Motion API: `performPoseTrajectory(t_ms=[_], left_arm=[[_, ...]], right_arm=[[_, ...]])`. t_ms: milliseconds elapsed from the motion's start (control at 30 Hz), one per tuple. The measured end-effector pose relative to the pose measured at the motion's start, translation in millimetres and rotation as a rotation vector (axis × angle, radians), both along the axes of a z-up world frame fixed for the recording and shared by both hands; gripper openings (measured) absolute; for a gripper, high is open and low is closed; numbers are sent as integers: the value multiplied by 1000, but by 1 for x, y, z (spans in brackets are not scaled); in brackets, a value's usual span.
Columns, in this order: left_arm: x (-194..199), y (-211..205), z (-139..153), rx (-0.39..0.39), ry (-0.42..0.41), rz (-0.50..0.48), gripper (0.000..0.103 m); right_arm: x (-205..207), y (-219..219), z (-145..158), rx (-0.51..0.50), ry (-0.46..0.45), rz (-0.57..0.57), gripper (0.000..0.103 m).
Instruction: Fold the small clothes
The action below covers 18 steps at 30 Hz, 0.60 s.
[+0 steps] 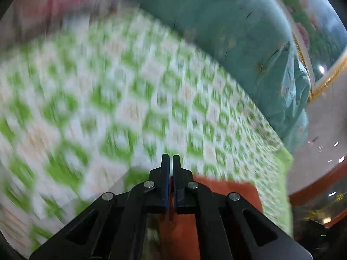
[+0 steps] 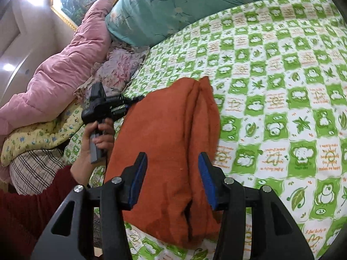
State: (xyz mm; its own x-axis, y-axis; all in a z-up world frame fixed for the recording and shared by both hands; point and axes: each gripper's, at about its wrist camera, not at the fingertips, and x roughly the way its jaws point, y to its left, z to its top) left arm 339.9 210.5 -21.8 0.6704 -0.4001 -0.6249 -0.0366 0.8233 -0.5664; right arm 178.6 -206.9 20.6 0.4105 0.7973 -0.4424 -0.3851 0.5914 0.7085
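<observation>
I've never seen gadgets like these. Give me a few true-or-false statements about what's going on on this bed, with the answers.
1. The right gripper has its jaws spread apart. True.
2. The garment being folded is blue. False: the orange-red garment is rust coloured; only the gripper pads are blue.
3. The left gripper has its fingers almost together. True, with only a thin gap showing between them.
4. The garment lies on a plain white sheet. False: the bedsheet is a green and white check with cartoon prints.
5. A teal pillow sits beyond the garment. True.
</observation>
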Motion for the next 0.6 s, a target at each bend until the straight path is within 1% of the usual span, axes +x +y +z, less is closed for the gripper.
performPoseTrajectory(t_ms=[33,100,167,233,300,333,400,433,500,600], left_arm=[[5,1,5,24,-7,6,0],[8,0,8,49,1,0,0],[2,-8,13,91,-2,-17,0],[-9,-13,16,123,0,-22,4],[-27,-14,20,146,-2,-5,22],[-39,-14,21,144,-4,5,26],[-58,-14,22,134,2,7,40],[-70,-15,21,135,8,7,42],[-95,-20,18,134,18,4,50],[-122,-31,11,126,36,-16,55]], right_arm=[[0,1,-1,0,-1,1,50],[1,6,-4,-5,9,-1,50],[2,9,-7,-15,17,-10,50],[1,11,-7,-29,9,-21,50],[2,14,-7,-53,3,-28,50],[3,16,-6,-60,1,-27,50],[6,19,-3,-75,-14,-29,50],[9,20,-2,-80,-20,-31,50],[16,23,-2,-91,-21,-42,50],[28,30,-5,-90,-12,-39,49]])
